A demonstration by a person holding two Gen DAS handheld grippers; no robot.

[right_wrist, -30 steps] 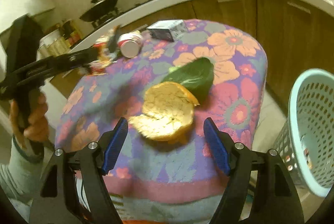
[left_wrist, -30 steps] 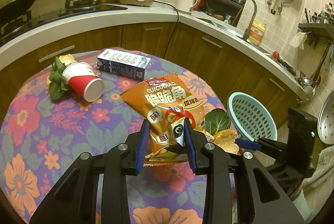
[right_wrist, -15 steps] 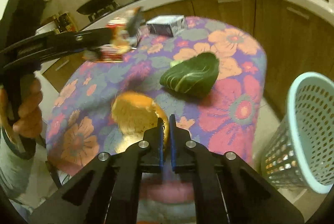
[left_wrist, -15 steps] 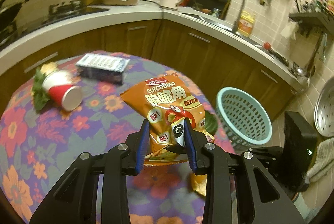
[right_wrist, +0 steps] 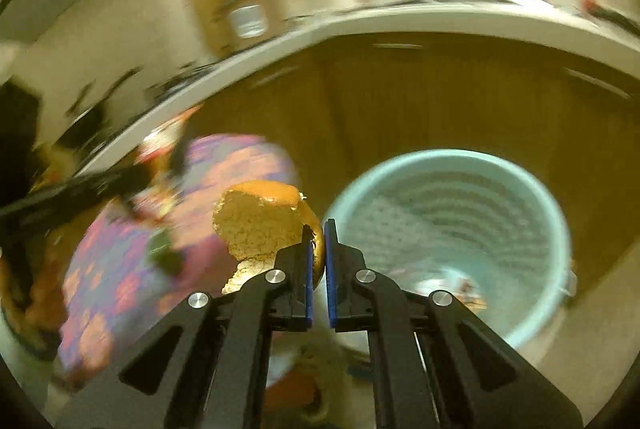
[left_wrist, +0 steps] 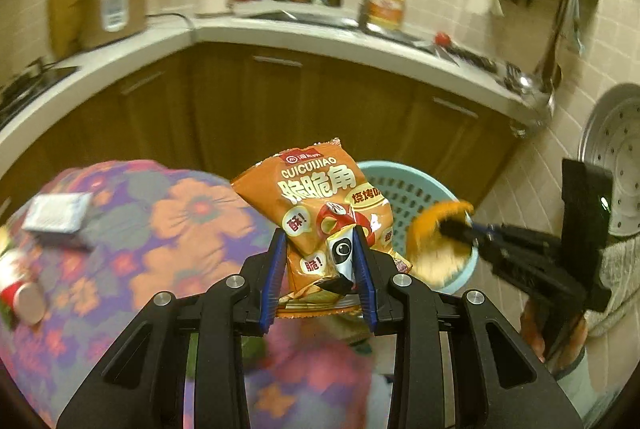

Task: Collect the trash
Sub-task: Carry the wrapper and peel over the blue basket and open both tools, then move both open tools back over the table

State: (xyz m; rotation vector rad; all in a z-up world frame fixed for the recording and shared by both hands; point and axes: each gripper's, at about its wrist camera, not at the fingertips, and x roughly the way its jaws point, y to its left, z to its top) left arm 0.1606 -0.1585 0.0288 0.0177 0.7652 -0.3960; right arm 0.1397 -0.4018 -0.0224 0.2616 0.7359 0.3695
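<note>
Both grippers loaded, left gripper (left_wrist: 320, 253) clenching the snack bag (left_wrist: 320, 213), right gripper (right_wrist: 318, 249) pinching orange peel (right_wrist: 260, 225), basket (right_wrist: 520, 189) at two o'clock: release early and it could miss the rim.

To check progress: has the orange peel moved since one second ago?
Yes. The orange peel left the table and is now near the basket, held in the right gripper.

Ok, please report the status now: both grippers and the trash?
Left gripper shut on snack bag. Right gripper shut on orange peel, beside the basket. Nothing in the way.
</note>
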